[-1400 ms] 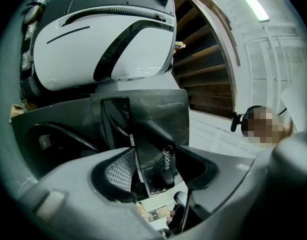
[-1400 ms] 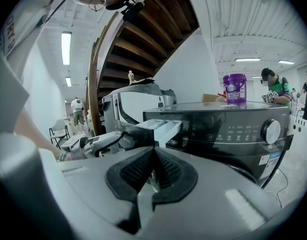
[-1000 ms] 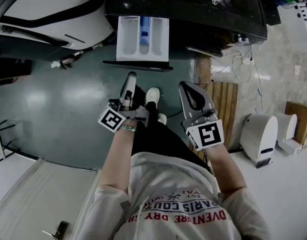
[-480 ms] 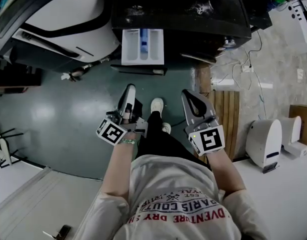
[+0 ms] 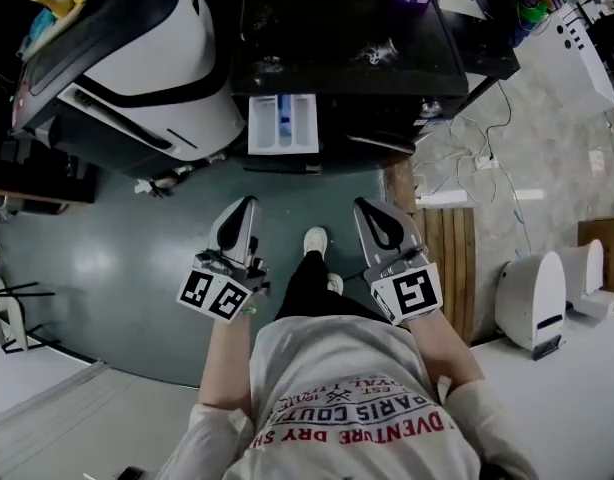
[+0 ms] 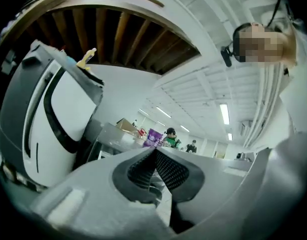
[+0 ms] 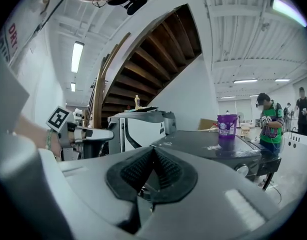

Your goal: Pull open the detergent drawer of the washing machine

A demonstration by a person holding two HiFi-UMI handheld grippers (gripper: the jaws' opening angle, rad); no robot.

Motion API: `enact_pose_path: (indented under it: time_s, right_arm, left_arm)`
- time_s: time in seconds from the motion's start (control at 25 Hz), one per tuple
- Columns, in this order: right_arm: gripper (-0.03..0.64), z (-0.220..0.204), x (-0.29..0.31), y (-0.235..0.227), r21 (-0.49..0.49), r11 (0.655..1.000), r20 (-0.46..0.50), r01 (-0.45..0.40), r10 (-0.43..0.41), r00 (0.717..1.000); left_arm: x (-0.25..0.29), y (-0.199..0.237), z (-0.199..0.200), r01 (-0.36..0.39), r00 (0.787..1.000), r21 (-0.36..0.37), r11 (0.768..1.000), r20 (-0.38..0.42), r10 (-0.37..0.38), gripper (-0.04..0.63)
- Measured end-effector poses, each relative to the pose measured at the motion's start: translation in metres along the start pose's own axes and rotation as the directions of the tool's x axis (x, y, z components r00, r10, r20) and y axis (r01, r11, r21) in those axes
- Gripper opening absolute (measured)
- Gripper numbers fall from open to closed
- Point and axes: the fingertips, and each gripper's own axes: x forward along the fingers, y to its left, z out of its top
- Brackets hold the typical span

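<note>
The dark washing machine (image 5: 347,58) stands ahead of me, its white detergent drawer (image 5: 283,123) pulled out from the front, with a blue insert showing inside. My left gripper (image 5: 245,204) and right gripper (image 5: 363,206) hang side by side, well back from the drawer and touching nothing. In the left gripper view the jaws (image 6: 154,152) are shut with their ribbed pads meeting and nothing between them. The right gripper (image 7: 153,150) is also shut and empty, pointing at the machine top (image 7: 208,143).
A white and black machine (image 5: 137,58) stands to the left of the washer. A purple cup (image 7: 226,125) sits on the washer's top. Wooden slats (image 5: 452,258), cables (image 5: 487,118) and a white appliance (image 5: 532,298) lie to the right. People stand in the far background (image 7: 268,119).
Both grippers have risen and drawn back from the open drawer. The left gripper has rolled so its broad side faces up. The drawer stays out.
</note>
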Motion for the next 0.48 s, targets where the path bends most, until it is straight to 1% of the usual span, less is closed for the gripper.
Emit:
enact_pose_path:
  time_s: [0.04, 0.12, 0.24, 0.36, 0.48]
  right_arm:
    - [0.000, 0.005, -0.003, 0.001, -0.002, 1.000, 0.008, 0.003, -0.003, 1.000]
    - [0.000, 0.014, -0.010, 0.003, -0.006, 1.000, 0.022, 0.010, -0.010, 1.000]
    - [0.000, 0.026, -0.020, 0.006, -0.015, 1.000, 0.041, 0.021, -0.020, 0.999]
    - [0.000, 0.036, -0.032, 0.008, -0.020, 0.999, 0.060, 0.032, -0.031, 0.998]
    - [0.000, 0.045, -0.044, 0.008, -0.021, 0.999, 0.075, 0.048, -0.047, 0.996]
  left_arm:
    - [0.000, -0.008, 0.005, 0.006, 1.000, 0.054, 0.999, -0.015, -0.005, -0.009]
    - [-0.002, -0.024, 0.015, 0.021, 0.999, 0.150, 0.989, -0.038, -0.015, -0.009]
    - [-0.006, -0.044, 0.030, 0.042, 0.998, 0.249, 0.968, -0.055, -0.029, -0.009]
    - [-0.010, -0.062, 0.039, 0.062, 0.996, 0.348, 0.936, -0.087, -0.034, -0.009]
    - [-0.011, -0.078, 0.045, 0.089, 0.992, 0.418, 0.904, -0.117, -0.043, -0.009]
